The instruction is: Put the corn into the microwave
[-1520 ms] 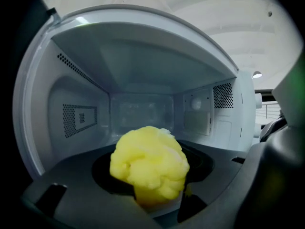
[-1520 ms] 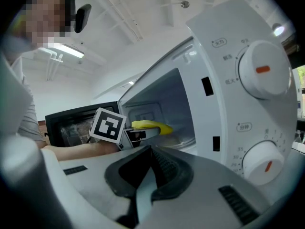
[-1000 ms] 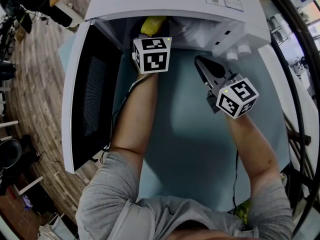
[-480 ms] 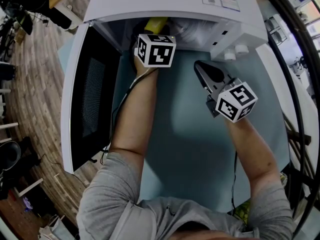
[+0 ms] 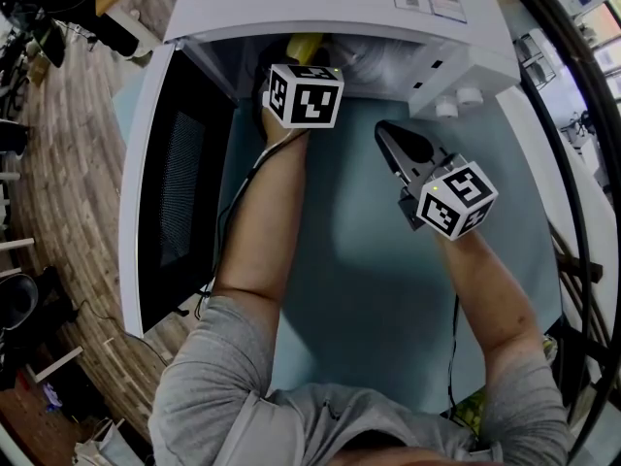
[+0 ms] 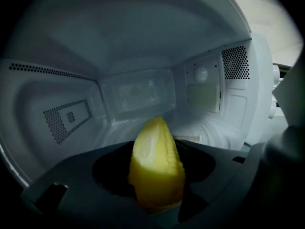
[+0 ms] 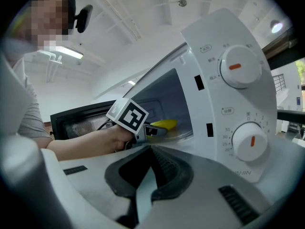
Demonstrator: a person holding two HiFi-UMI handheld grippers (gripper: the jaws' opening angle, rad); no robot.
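At the left of the head view the microwave's dark-windowed door [image 5: 173, 187] stands swung wide open, out over the edge of the pale blue counter [image 5: 374, 289]. Just right of it, the person's left forearm [image 5: 264, 216] reaches forward to the mouth of the white microwave [image 5: 320, 3], and the left tongs [image 6: 156, 187] are inside the opening, clamped on the corn [image 6: 153, 151]. The yellow cob sticks out from between the jaws, tip forward and a little up, within the lit cavity, with the perforated side wall at its left and the back panel beyond; whether it touches the floor of the cavity cannot be told. Further right, the right tongs [image 5: 388, 136] hover over the counter in front of the microwave, apart from it, jaws together and pointing toward its control panel. At the far right of that panel sit two white knobs [image 5: 458, 102], one near the other.
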